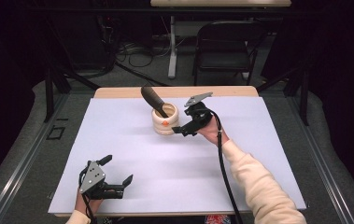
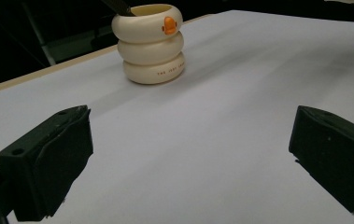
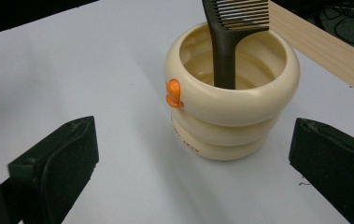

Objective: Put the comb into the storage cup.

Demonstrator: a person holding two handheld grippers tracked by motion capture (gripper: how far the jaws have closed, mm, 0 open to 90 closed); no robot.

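A cream ringed holder, marked with a small orange beak, stood upright toward the far middle of the white sheet covering the table, and we took it as our landmark. A dark comb stood inside it, handle down and teeth up, leaning away toward the holder's far left. Just to the holder's right we saw the right gripper, its jaws spread wide and empty, pointed at the holder but not touching it; in the right gripper view the holder and comb sat ahead of and between the two black jaws. Well apart from the holder, near the sheet's front left corner, the left gripper rested low with its jaws likewise wide and holding nothing, the holder visible in the distance beyond them.
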